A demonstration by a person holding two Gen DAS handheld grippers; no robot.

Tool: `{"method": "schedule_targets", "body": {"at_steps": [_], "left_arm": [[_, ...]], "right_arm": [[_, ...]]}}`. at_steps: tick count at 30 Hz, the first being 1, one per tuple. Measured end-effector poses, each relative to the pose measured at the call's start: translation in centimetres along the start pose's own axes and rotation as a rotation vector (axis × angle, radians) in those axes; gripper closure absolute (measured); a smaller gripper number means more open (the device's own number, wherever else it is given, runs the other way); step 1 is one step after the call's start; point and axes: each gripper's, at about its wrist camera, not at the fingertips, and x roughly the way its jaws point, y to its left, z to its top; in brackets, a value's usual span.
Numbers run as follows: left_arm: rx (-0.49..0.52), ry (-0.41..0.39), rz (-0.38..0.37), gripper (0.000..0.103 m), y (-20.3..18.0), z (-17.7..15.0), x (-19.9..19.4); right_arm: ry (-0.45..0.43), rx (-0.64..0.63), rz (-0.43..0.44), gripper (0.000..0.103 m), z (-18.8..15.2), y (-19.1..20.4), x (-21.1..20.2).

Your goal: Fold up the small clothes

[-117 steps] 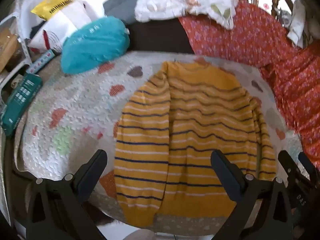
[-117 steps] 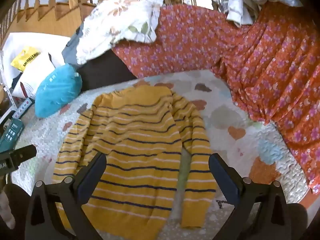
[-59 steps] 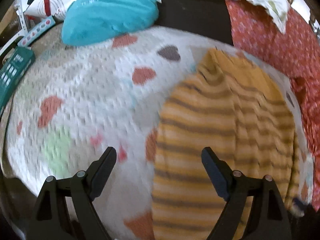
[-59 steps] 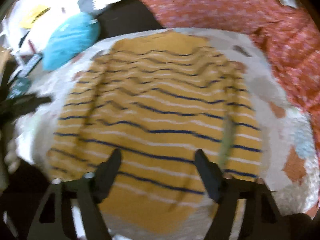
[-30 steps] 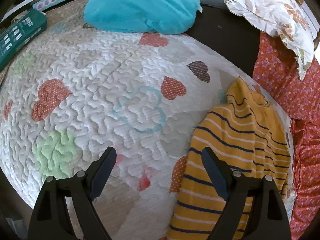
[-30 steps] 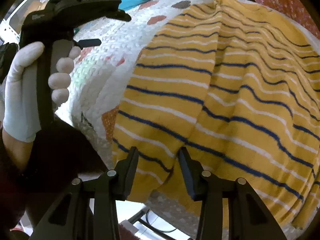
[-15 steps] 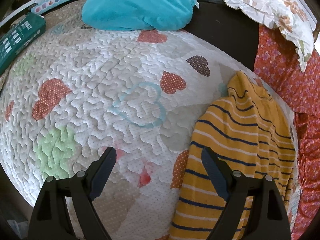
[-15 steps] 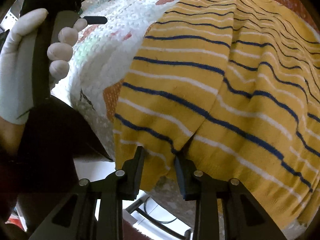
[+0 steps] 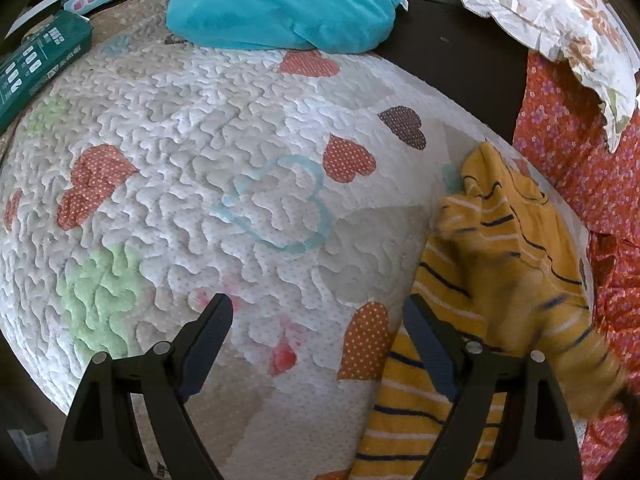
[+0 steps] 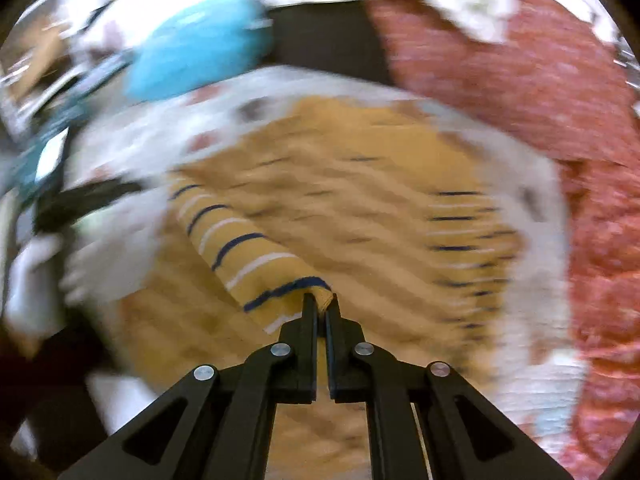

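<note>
A yellow sweater with navy and white stripes lies on a white quilt with hearts. My right gripper is shut on the end of the sweater's left sleeve and holds it lifted above the sweater's body; this view is motion-blurred. My left gripper is open and empty, low over bare quilt to the left of the sweater. Its right finger stands at the sweater's left edge. The lifted sleeve shows blurred at the lower right of the left wrist view.
A teal cushion lies at the quilt's far edge, with a green box at far left. Red floral fabric covers the right side. A floral pillow sits at the back right. The quilt's near edge drops off below.
My right gripper has shut on the sleeve end and swung it up and over the sweater's body. The left gripper has stayed open in about the same place over the quilt.
</note>
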Motion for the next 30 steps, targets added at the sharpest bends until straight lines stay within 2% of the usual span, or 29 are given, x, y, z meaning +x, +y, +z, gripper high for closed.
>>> {"method": "schedule_targets", "body": {"at_steps": [4, 6, 8, 9, 11, 12, 13, 15, 17, 20, 23, 28, 30], "left_arm": [[0.012, 0.003, 0.005, 0.017, -0.6, 0.0, 0.3], [0.018, 0.009, 0.008, 0.017, -0.8, -0.1, 0.5], [0.022, 0.015, 0.007, 0.017, -0.9, -0.2, 0.7], [0.023, 0.018, 0.006, 0.017, -0.9, -0.2, 0.7], [0.017, 0.023, 0.004, 0.017, -0.9, -0.1, 0.9], [0.011, 0.027, 0.001, 0.017, -0.8, 0.0, 1.0], [0.003, 0.034, -0.005, 0.017, -0.8, 0.0, 1.2], [-0.011, 0.053, -0.011, 0.017, -0.7, 0.1, 1.5], [-0.012, 0.063, -0.018, 0.017, -0.8, 0.0, 1.7], [0.009, 0.055, -0.019, 0.017, -1.0, -0.1, 1.5], [0.015, 0.045, -0.022, 0.017, -1.3, 0.2, 1.4], [-0.028, 0.068, -0.072, 0.017, -1.2, 1.2, 2.1], [-0.043, 0.077, -0.093, 0.017, -1.2, 1.5, 2.4]], "right_arm": [[0.034, 0.029, -0.224, 0.099, 1.4, -6.3, 2.6], [0.080, 0.028, -0.333, 0.099, 1.5, -8.2, 4.8], [0.167, 0.018, -0.383, 0.098, 1.6, -9.3, 7.1], [0.174, 0.024, -0.379, 0.098, 1.5, -9.4, 7.1], [0.125, 0.029, -0.344, 0.096, 1.8, -8.3, 5.8], [0.094, 0.021, -0.319, 0.089, 2.0, -7.4, 5.1], [0.050, 0.010, -0.268, 0.074, 2.6, -6.1, 4.2], [-0.007, 0.006, -0.162, 0.053, 4.1, -3.9, 4.1], [-0.034, 0.001, -0.056, 0.053, 6.2, -1.8, 4.9], [-0.047, 0.027, 0.051, 0.053, 10.7, 1.0, 8.5], [-0.032, 0.100, 0.107, 0.053, 15.3, 3.3, 13.1], [-0.005, 0.148, 0.145, 0.053, 20.5, 5.4, 18.9], [0.059, 0.135, 0.138, 0.054, 21.6, 6.4, 21.2]]}}
